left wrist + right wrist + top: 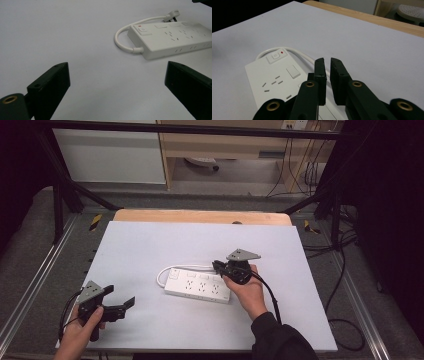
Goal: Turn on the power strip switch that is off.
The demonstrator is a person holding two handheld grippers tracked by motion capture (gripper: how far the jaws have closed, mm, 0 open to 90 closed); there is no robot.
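Then my right gripper hovered over the far right end of the white power strip, jaws nearly together around the white cord, whose plug I could not see. My left gripper waited near the mat's front left corner, jaws wide apart and empty.

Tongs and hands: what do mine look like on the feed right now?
Both tongs are black, each topped by a grey three-cornered plate. The left tongs end in flat, blocky black pads; the right tongs show brass-coloured rings at the pivots. A black cable trails from each. The right hand comes out of a dark sleeve.
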